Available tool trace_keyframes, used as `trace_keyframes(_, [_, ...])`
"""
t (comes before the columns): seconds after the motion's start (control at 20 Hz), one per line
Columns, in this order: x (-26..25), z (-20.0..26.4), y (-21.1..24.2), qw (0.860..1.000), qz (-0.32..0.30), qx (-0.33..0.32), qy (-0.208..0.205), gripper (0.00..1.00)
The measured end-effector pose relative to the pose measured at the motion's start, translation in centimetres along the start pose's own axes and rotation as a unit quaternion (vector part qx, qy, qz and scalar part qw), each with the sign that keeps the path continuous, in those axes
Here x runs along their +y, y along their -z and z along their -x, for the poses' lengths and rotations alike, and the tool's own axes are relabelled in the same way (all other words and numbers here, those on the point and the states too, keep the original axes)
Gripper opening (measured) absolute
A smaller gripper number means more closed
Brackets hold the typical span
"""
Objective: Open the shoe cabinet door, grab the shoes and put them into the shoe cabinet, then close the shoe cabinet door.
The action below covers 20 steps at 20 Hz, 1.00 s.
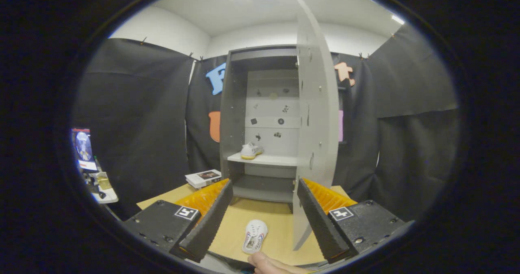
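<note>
Fingertip (pixel 264 262) of a person showed nearest of all, just under the toe end of the second shoe (pixel 255 236). That shoe lay flat on the wooden table (pixel 280 241), between the two fingers of the gripper (pixel 264 188) but below them and not touched by either. The gripper stood released, its fingers spread wide with nothing in them.

Beyond the shoe, the shoe cabinet (pixel 233 115) stood at the far edge of the table. Its door (pixel 319 119) hung open toward the gripper, edge-on, with the lower corner reaching down beside the gripper's right finger. Inside the cabinet, one shoe (pixel 251 150) already sat on the middle shelf (pixel 268 159), toward its left end. Left of the cabinet's foot lay a small box (pixel 203 178), and farther left of that a screen (pixel 83 148) stood on a side stand.

The chief risk seemed to be the door: it stood so close to the right finger that a careless descent might knock it and swing it partly shut across the opening. A grasp taken too near the shoe's toe could let it tip and drop. On the shelf, the carried shoe might nudge the one already there unless set to the right of it.
</note>
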State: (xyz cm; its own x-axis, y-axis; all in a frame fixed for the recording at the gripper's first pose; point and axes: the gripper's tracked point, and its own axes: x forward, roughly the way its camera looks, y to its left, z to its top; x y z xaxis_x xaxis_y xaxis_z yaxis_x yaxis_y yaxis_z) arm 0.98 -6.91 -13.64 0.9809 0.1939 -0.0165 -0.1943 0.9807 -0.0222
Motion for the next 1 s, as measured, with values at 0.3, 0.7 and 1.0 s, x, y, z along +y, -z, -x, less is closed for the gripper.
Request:
trace_keyframes(0.3, [6.0,-7.3,12.7,0.997,-0.002,0.068,-0.029,1.0])
trace_keyframes(0.7, [6.1,-14.8,30.5,0.978,-0.037,0.207,0.019,1.0])
trace_keyframes(1.0, [6.3,-15.6,35.2,0.962,-0.081,0.259,0.044,0.8])
